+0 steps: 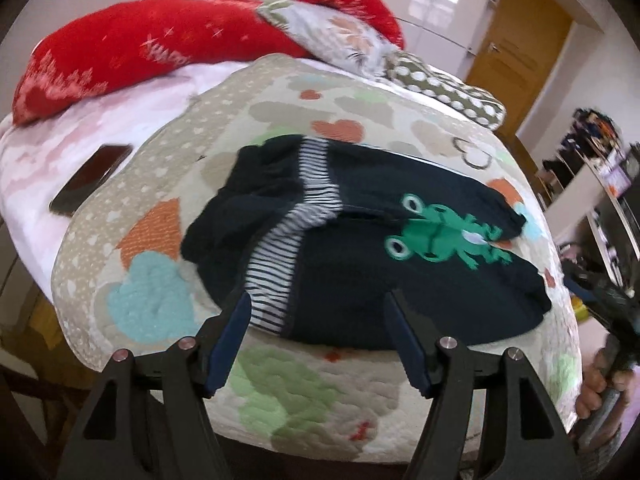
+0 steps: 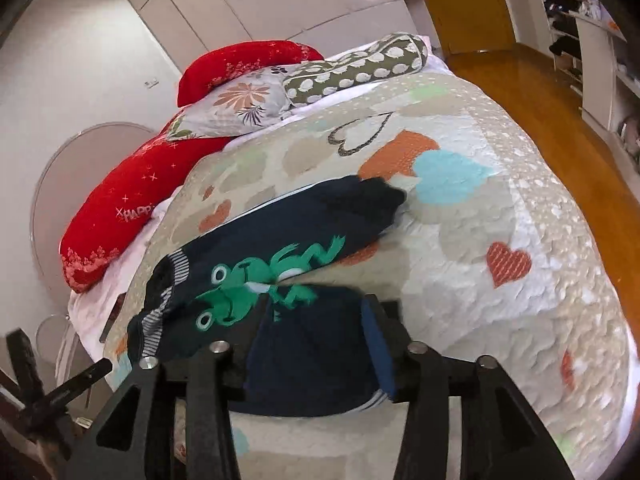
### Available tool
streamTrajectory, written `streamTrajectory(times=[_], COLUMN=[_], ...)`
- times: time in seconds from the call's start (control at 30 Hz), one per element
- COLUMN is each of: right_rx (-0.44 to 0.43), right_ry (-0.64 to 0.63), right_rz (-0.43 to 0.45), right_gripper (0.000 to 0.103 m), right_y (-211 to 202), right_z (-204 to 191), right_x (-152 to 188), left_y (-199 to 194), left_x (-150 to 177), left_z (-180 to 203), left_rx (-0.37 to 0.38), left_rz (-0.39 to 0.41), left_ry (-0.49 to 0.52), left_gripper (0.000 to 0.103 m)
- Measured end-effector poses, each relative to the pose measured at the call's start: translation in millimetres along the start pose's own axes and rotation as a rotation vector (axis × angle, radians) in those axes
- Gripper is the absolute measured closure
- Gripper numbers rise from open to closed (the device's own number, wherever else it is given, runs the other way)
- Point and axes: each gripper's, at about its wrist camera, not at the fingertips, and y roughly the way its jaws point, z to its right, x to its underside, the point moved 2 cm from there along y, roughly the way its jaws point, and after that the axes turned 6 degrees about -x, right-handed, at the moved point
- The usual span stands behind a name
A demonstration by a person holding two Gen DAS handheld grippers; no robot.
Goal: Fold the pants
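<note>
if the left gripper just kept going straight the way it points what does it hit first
Most likely the pants: the open left gripper points at the striped waistband and dark fabric just beyond its fingertips, lying on the quilt. Depth is hard to judge through the fisheye.

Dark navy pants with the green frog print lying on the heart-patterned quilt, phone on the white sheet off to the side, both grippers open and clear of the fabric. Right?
One thing is off: only the left gripper is open and clear. In the right wrist view the right gripper's fingers straddle a leg of the dark navy pants. Whether they are clamped is unclear. The rest holds: frog print, quilt, phone.
</note>
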Motion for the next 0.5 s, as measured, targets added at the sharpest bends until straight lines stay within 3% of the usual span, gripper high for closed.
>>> streamTrajectory(times=[0.13,0.23,0.27,0.3,0.47,0.5], right_rx=[0.219,0.163,0.109,0.052,0.080,0.088], right_ry=[0.036,0.130,0.141,0.151,0.205,0.199], right_rz=[0.028,-0.054,-0.080,-0.102,-0.091,-0.097], right_gripper=[0.041,0.041,0.053,0.093,0.093,0.090], right_y=[16.6,39.2,44.9,49.9,46.0,46.5], right_z=[20.3,40.7,43.9,44.8,61.7,61.7], right_x=[15.0,24.5,27.3,29.7,30.9,32.6], left_y=[-1.9,6.6,8.7,8.9,5.8,5.4], left_x=[0.3,1.6,3.3,4.1,4.7,4.7], left_z=[10.6,13.3,14.3,15.2,17.1,17.3], left_rx=[0.003,0.000,0.002,-0.004,-0.046,-0.049], left_rz=[0.006,-0.022,-0.033,-0.034,-0.011,-0.006], left_ry=[0.022,0.004,-0.001,0.000,0.023,0.026], left_gripper=[0.032,0.032,0.032,0.032,0.032,0.032])
